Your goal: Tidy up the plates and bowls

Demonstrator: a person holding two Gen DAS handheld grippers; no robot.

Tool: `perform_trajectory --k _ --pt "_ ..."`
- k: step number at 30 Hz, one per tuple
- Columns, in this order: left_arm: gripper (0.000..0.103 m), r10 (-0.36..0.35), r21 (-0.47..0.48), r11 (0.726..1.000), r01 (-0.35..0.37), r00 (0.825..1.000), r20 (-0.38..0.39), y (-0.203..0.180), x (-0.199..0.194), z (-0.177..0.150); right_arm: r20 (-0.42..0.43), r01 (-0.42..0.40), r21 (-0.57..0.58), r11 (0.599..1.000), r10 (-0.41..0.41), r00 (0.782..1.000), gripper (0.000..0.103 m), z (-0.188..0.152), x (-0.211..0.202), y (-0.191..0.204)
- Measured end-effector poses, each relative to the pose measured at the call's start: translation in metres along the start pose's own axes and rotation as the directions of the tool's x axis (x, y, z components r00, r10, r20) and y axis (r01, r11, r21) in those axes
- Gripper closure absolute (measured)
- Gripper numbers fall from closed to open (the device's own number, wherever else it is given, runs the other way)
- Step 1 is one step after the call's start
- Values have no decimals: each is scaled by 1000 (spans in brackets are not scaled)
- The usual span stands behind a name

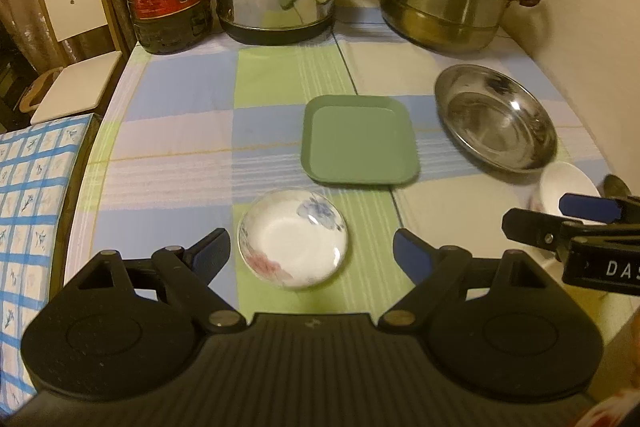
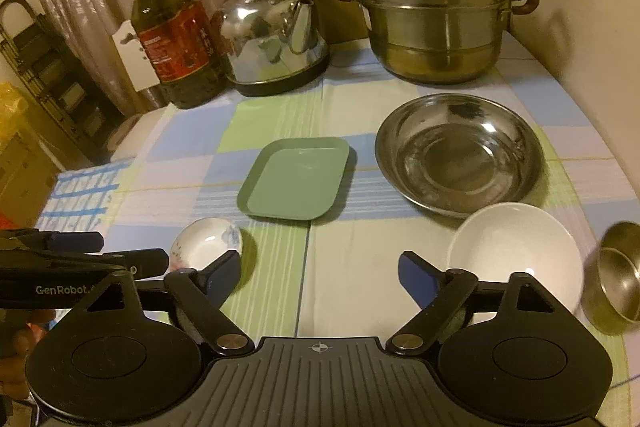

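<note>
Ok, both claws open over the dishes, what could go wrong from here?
1. The left claw straddles the shallow floral dish; its sloped, glossy rim may slip out of a pinch.
2. The small steel bowl sits by the white bowl near the table's right side; the right claw could nudge it off.

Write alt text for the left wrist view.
The open left gripper hovers just before a small floral dish on a checked tablecloth. Beyond lie a green square plate and a steel basin.
</note>
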State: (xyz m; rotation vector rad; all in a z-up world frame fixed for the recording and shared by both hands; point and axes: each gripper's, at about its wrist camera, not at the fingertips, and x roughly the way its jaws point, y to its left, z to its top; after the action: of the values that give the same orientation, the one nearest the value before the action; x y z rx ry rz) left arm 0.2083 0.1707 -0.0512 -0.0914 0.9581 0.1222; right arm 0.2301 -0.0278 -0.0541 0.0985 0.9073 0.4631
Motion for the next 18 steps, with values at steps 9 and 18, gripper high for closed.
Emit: perform_trajectory --k 9,18 --pt "21 -56 27 998 56 998 12 21 46 32 -42 54 70 996 -51 998 28 22 49 -2" --pt "37 -110 109 988 108 994 12 31 94 51 -60 59 183 981 -48 997 46 39 96 -17"
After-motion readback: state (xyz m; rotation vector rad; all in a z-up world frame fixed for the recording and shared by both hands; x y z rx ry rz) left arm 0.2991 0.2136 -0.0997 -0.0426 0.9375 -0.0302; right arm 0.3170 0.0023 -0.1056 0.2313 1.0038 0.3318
